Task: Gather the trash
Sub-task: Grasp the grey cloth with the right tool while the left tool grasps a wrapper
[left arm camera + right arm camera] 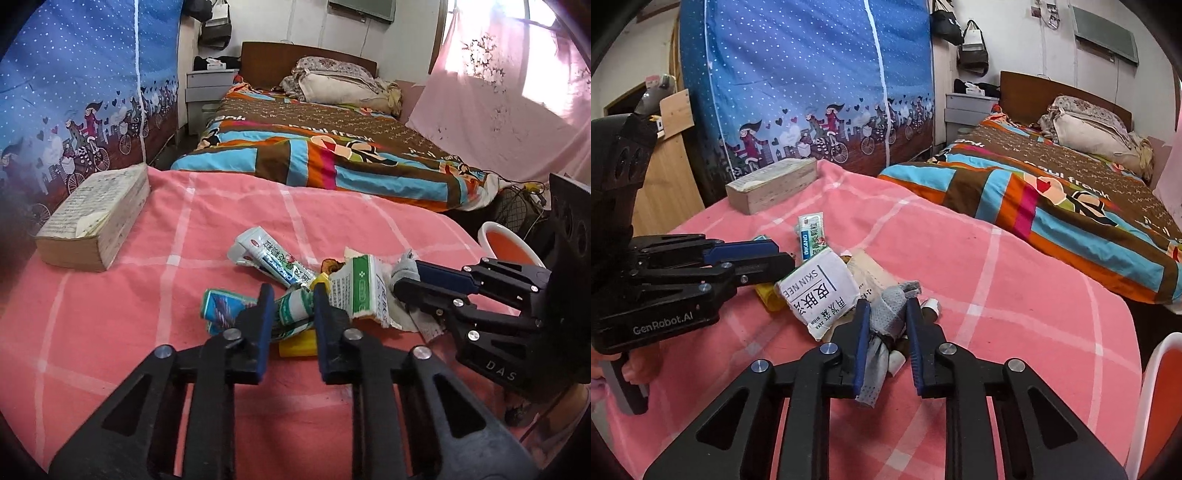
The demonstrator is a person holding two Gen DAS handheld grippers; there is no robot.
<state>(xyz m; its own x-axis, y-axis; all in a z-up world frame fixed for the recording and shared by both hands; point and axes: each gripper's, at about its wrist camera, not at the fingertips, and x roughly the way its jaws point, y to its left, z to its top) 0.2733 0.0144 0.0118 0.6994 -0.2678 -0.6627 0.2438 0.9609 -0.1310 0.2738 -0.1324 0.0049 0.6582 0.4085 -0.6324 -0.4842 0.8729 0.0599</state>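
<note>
A pile of trash lies on a pink checked cloth (pixel 110 325). My left gripper (pixel 293 293) is shut on a green and white tube (pixel 295 312), which fills the gap between its blue pads. Around it lie a toothpaste tube (pixel 269 254), a crumpled white and green box (pixel 360 291), a blue-green packet (pixel 221 306) and a yellow item (pixel 297 347). My right gripper (pixel 888 304) is shut on a grey wad of cloth (pixel 890 314). It enters the left wrist view as the right gripper (pixel 406 280), beside the box (pixel 820 295). The left gripper (pixel 783 264) reaches in from the left.
A thick old book (pixel 92 221) lies at the cloth's far left. A white and orange bin (pixel 1160 406) stands past the cloth's right edge. Behind are a bed with a colourful quilt (pixel 332 155), a blue fabric wardrobe (pixel 798 92) and a pink curtain (pixel 498 110).
</note>
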